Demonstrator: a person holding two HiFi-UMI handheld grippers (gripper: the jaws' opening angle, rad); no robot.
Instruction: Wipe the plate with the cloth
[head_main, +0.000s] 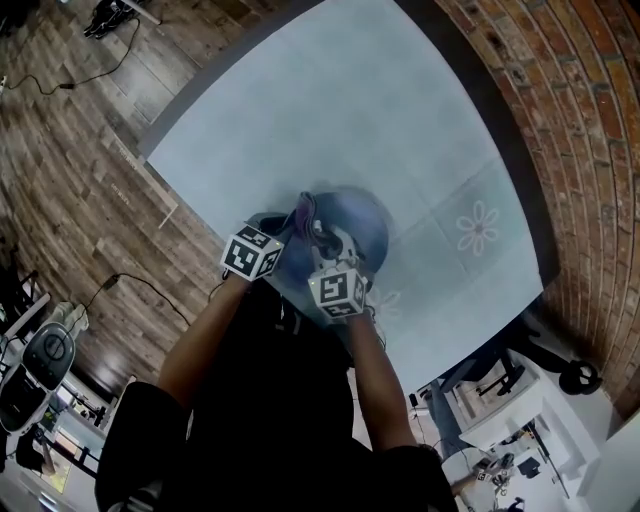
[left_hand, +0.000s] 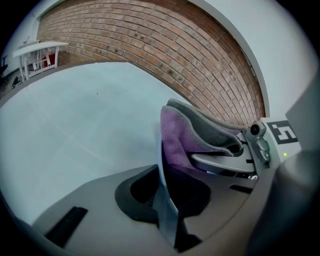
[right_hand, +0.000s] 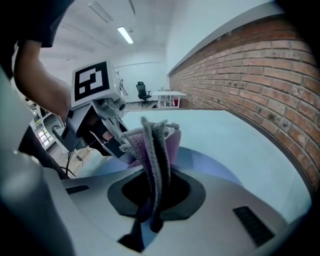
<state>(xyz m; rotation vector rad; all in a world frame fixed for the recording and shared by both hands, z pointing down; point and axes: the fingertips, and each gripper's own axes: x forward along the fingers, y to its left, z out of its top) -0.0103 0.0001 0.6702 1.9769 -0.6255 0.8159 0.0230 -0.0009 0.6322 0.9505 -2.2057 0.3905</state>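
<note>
A blue plate (head_main: 365, 225) is held up over the pale table. My left gripper (head_main: 283, 238) is shut on its rim, and the plate (left_hand: 164, 165) runs edge-on between the jaws in the left gripper view. A folded purple and grey cloth (head_main: 305, 212) lies against the plate's face. My right gripper (head_main: 322, 240) is shut on that cloth (right_hand: 155, 150), which stands folded between its jaws with the plate (right_hand: 212, 167) behind it. The left gripper (right_hand: 97, 117) sits close at the left in the right gripper view. The cloth (left_hand: 185, 137) presses on the plate beside the right gripper (left_hand: 252, 145).
The pale blue-grey tabletop (head_main: 340, 110) carries a flower print (head_main: 478, 228) at the right. A brick wall (head_main: 575, 130) borders its far and right sides. Wooden floor (head_main: 70, 180) with cables lies to the left. White furniture (head_main: 500, 410) stands near the lower right.
</note>
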